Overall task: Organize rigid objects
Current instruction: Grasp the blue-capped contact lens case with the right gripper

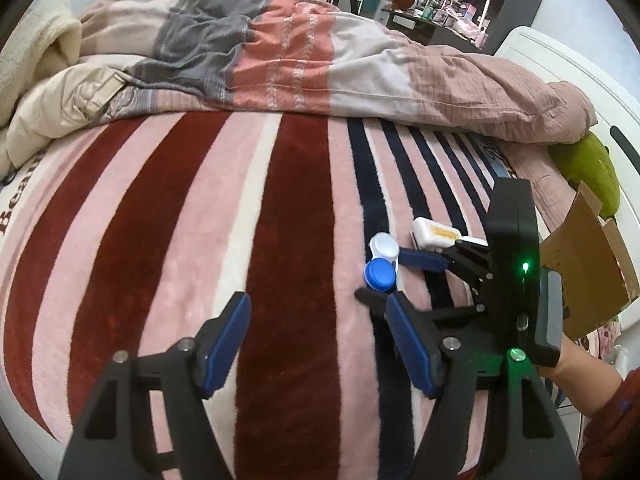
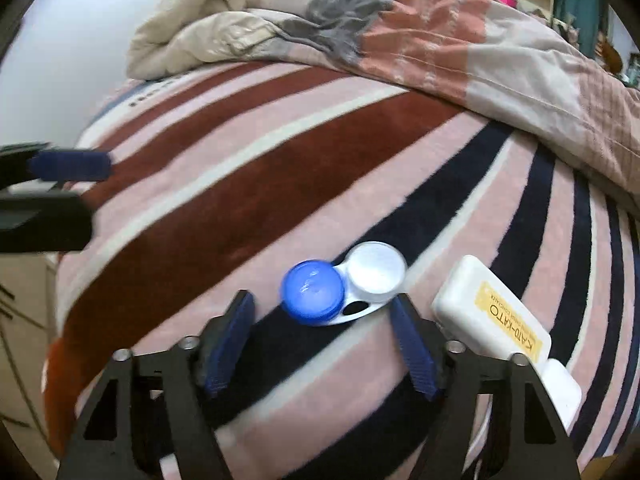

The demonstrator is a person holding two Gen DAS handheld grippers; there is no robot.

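Striped blanket point(image 2: 248, 184), lens case point(image 2: 344, 290) beside white box point(image 2: 488, 316), both grippers' fingers point(image 2: 412, 356) spread, empty.

The white case point(image 2: 490, 318), at about four o'clock in the right wrist view, bears a yellow label point(image 2: 510, 322) printed "KATO-KATO" in dark capitals, seen upside down; a smaller line beside it is too fine to read. In the left wrist view the same label point(image 1: 443, 233) at three o'clock is only an orange blur. The striped blanket point(image 1: 280, 240) carries dark letters "Bea", cut off, at nine o'clock at its edge point(image 1: 6, 216); its other print, at ten o'clock in the right wrist view point(image 2: 150, 96), is illegible
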